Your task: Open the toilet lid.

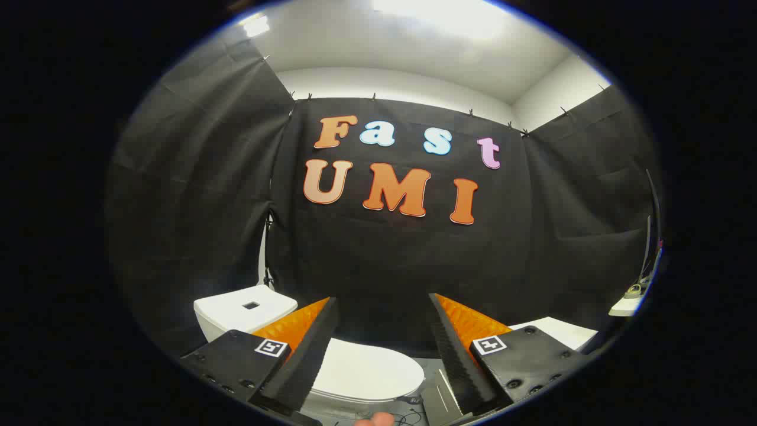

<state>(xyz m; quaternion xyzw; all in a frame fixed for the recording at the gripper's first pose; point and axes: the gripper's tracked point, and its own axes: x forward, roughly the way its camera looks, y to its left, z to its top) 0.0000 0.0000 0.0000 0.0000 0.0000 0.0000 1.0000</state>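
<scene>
Hand-held gripper spread wide, fingers well apart, nothing between them, touching nothing. Toilet lid lies closed and flat on the bowl, below and between the fingers, nearer the left one, whose tip overlaps its edge in view. White toilet tank stands behind the left finger, against the black cloth wall. A white flat surface shows beyond the right finger. A fingertip shows below the lid.

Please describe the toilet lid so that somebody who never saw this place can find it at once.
Start at the white cistern standing before the black cloth wall. The toilet lid lies closed just in front of it, below and between the open gripper jaws. It is the smooth white oval, unlike the boxy cistern with its dark top button.
</scene>
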